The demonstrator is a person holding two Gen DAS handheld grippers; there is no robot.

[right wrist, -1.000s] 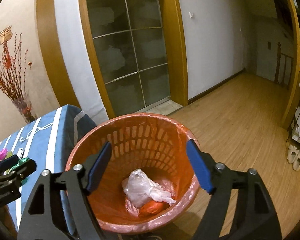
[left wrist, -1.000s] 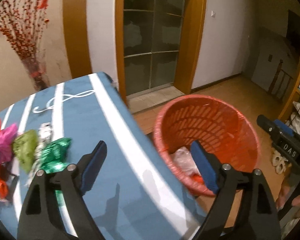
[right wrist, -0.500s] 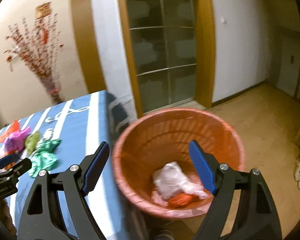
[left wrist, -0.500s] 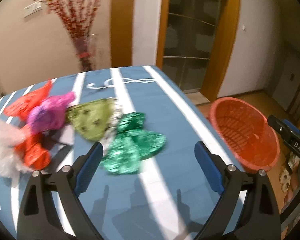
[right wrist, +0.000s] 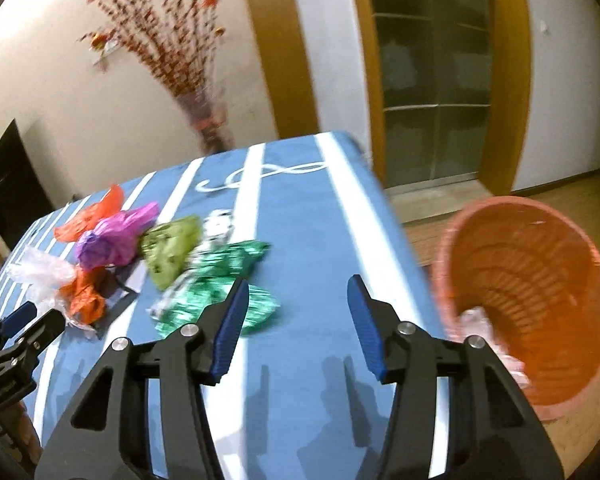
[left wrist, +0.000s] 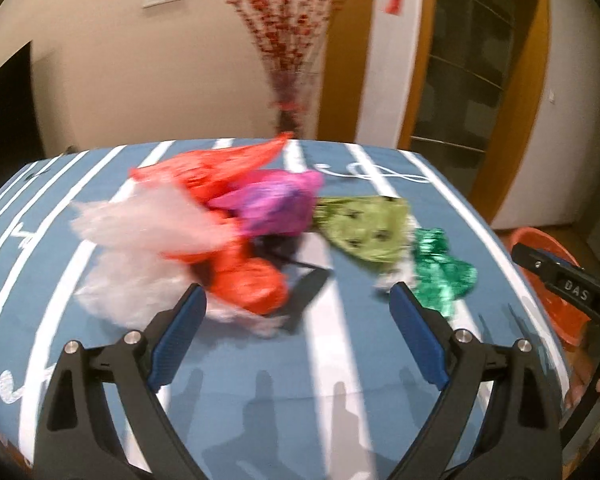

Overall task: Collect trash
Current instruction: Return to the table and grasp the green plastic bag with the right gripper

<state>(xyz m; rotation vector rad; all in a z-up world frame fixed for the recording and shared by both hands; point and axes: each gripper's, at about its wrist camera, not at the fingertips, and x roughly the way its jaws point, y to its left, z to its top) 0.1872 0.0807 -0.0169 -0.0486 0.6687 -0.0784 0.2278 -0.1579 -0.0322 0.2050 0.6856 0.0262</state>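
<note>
**Crumpled bags heaped on the striped table, both grippers empty**

Left wrist view: the left gripper (left wrist: pixel 298 306) hangs over the blue, white-striped table (left wrist: pixel 260 392) with its jaws spread wide and nothing between them. Just beyond the fingertips lies the trash, a loose, motion-blurred heap of crumpled plastic. A balled red bag (left wrist: pixel 246 280) sits nearest, by the left finger. A clear bag (left wrist: pixel 140 232) spreads to its left, thin and whitish. Farther back lie an orange-red bag (left wrist: pixel 216 166) and a glossy purple bag (left wrist: pixel 276 204). To the right come an olive bag (left wrist: pixel 366 228) with dark specks and a shiny green wrapper (left wrist: pixel 440 276), close to the right finger. The orange bin (left wrist: pixel 556 264) peeks past the table's right edge, partly behind the right gripper's black body.

Right wrist view: the right gripper (right wrist: pixel 294 320) has just been closing its jaws; they stand partly apart, with only bare table (right wrist: pixel 300 400) between them. The green wrapper (right wrist: pixel 216 280) lies just beyond its left finger, with the olive bag (right wrist: pixel 170 248), purple bag (right wrist: pixel 112 238) and clear bag (right wrist: pixel 40 270) farther left. The bin (right wrist: pixel 540 300), ribbed and slotted, stands on the floor at the right with pale plastic inside. The left gripper (right wrist: pixel 24 320) shows at the left edge.
</note>
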